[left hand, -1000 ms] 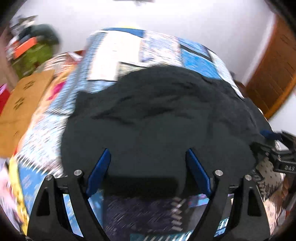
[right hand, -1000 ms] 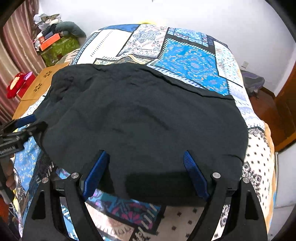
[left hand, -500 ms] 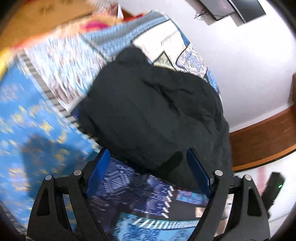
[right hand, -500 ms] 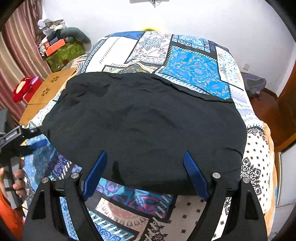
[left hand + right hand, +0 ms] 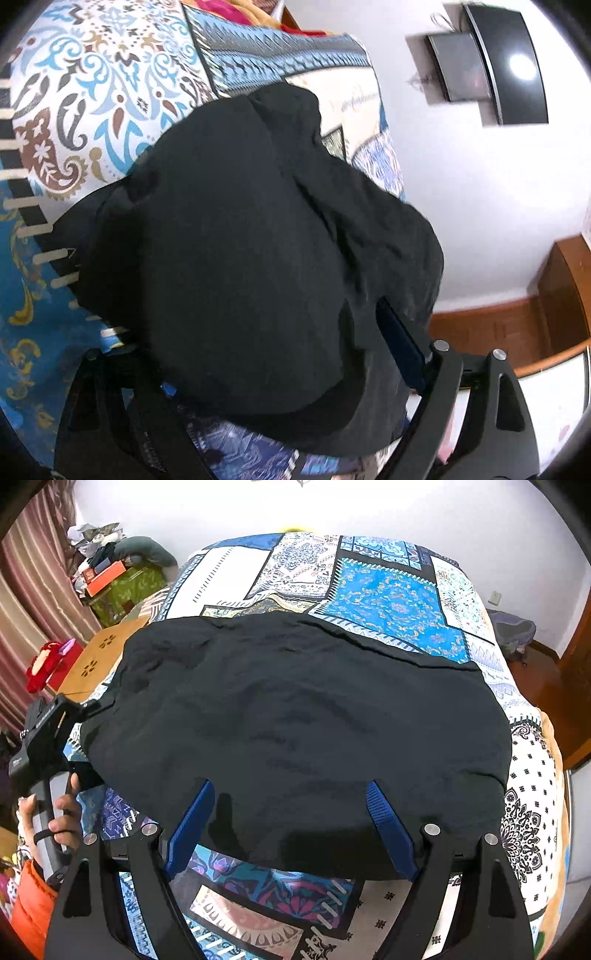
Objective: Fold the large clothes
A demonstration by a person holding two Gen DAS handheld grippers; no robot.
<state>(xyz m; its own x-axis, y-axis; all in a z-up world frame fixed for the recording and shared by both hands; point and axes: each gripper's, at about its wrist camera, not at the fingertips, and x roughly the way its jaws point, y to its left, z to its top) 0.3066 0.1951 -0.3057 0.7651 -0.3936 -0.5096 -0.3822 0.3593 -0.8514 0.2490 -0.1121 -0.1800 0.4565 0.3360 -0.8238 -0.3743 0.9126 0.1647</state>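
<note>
A large black garment (image 5: pixel 295 720) lies spread flat across the patterned bedspread (image 5: pixel 388 594). My right gripper (image 5: pixel 290 797) is open, hovering over the garment's near edge, with nothing between its blue pads. In the left wrist view the garment (image 5: pixel 240 240) fills the frame. My left gripper (image 5: pixel 273 354) stands open at the garment's left end; the cloth covers its left finger, and the right blue pad (image 5: pixel 400 347) shows. From the right wrist view the left gripper (image 5: pixel 88 707) sits at the garment's left edge, held by a hand.
A wooden side table (image 5: pixel 99 653) and a red toy (image 5: pixel 44 664) stand left of the bed. A green box with clutter (image 5: pixel 122 587) sits behind them. A wall screen (image 5: pixel 506 62) and wooden furniture (image 5: pixel 561 295) show in the left wrist view. A dark bag (image 5: pixel 513 627) lies on the floor at right.
My left gripper swung round to the garment's left end and closed in until cloth covers one finger. My right gripper rose and drew back a little, still open.
</note>
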